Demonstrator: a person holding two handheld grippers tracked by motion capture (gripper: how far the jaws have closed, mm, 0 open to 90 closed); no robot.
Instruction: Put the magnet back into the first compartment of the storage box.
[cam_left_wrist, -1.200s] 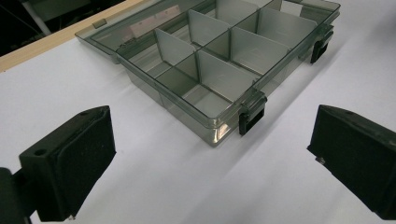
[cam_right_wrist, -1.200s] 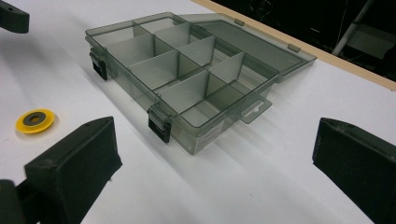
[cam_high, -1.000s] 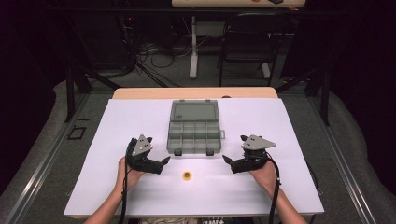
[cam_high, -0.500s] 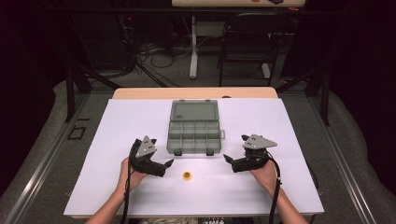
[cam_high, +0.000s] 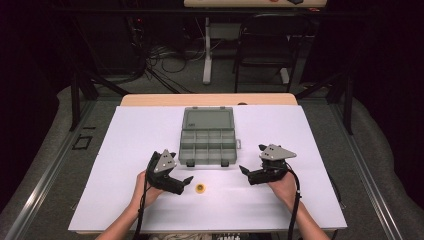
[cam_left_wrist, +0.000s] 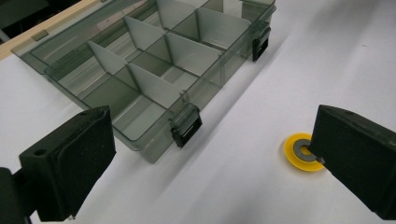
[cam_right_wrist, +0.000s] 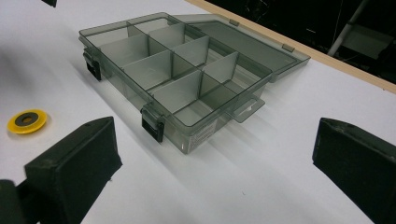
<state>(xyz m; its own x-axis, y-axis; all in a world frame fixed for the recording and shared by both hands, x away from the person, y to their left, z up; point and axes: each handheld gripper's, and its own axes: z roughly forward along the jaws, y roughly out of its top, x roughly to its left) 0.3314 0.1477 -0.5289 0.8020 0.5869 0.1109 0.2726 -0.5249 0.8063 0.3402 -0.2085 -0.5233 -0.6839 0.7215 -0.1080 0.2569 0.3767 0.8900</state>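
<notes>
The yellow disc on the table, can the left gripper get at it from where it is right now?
Probably yes. The left gripper sits open just beside the yellow disc, with bare white table between them. The organizer box lies farther back, out of the way.

No legible text, brand, number or sign is present. The organizer box (cam_right_wrist: 187, 79) carries a small pale label on its front wall, visible in the right gripper view; the print on it is too fine to read. A faint mark on the lid (cam_high: 189, 121) in the high view is likewise unreadable.
</notes>
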